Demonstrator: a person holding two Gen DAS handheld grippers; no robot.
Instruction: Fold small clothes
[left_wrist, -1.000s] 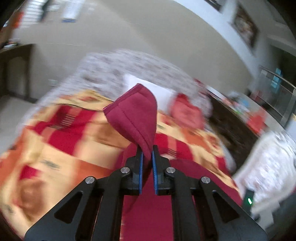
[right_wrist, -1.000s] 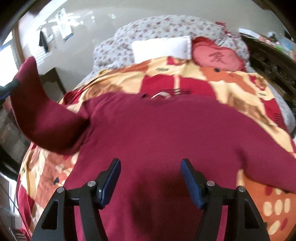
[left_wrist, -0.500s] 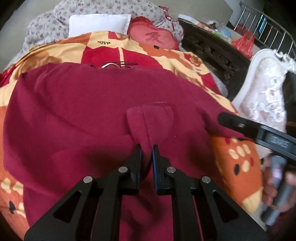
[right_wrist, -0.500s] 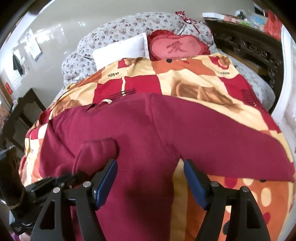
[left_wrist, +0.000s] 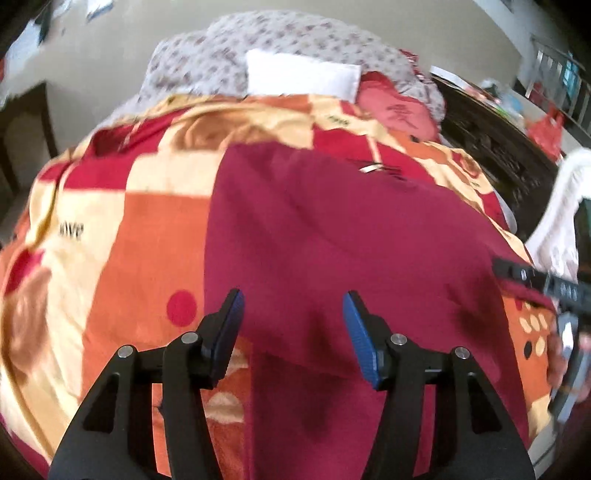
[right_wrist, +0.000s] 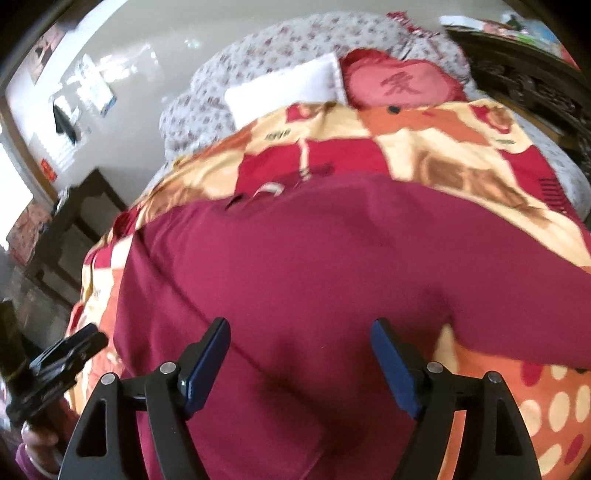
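Sweater, maroon: lies flat on bed blanket, left sleeve folded across its body. Left tool: jaws apart, holding nothing, above sweater's near left edge. Right tool: jaws apart, holding nothing, above sweater's near part. Pillows: far end.

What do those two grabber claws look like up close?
Both look alike. The left gripper and right gripper have black angular arms with triangle-shaped holes, round silver bolts, and flat blue ribbed pads on the fingertips. No cables show.
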